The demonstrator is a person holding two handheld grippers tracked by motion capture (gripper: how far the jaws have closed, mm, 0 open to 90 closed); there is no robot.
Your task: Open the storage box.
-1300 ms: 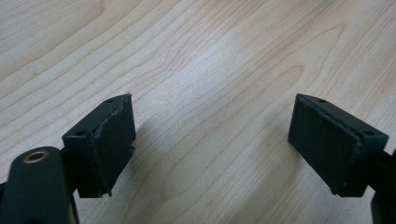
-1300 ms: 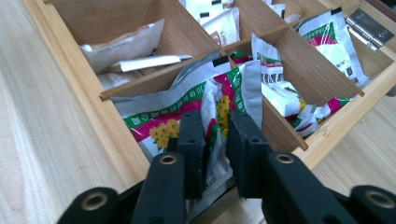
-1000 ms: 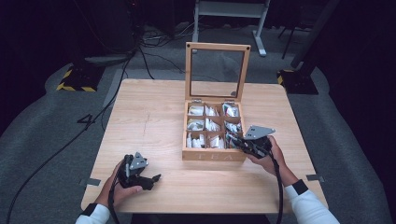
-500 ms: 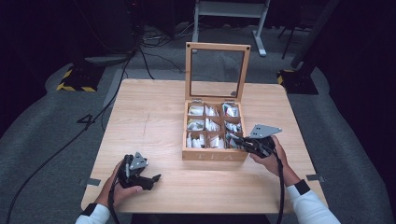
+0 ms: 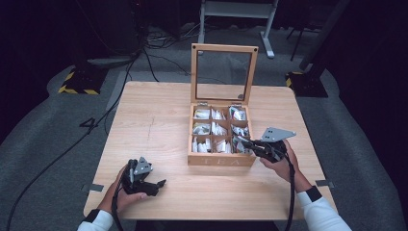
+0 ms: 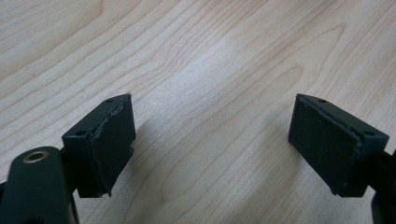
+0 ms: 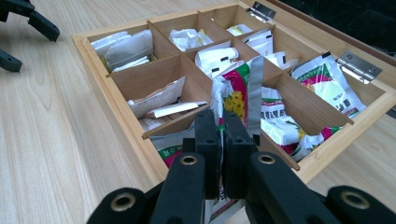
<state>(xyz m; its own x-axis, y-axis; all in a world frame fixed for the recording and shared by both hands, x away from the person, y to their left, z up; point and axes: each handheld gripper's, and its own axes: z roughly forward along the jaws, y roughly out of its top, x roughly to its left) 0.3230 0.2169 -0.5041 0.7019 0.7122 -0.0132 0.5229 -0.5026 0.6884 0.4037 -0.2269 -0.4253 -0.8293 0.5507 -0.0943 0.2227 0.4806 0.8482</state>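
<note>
A tea sachet point(image 7: 238, 95), its wrapper printed in red, green and silver with yellow flowers, stands upright above the front right-hand compartment of the wooden tea box point(image 5: 220, 159), as the high view lays it out. The right gripper point(image 7: 220, 122) has its jaws pressed together on the sachet's lower edge, so the grip looks made. Whether the sachet is fully clear of the compartment is hard to judge at this angle. What seems left is carrying it somewhere; no sachet yet lies on the table point(image 5: 159, 120).

The other compartments hold more packets, mostly white, with a green-and-white one point(image 7: 327, 79) by the hinges. The thin dividers flank the gripped sachet closely and could snag it. The glass-paned lid point(image 5: 223, 72) stands upright behind the box, out of the way.

The left gripper point(image 6: 210, 140) rests low over bare tabletop near the front-left corner, jaws wide apart and holding nothing.
</note>
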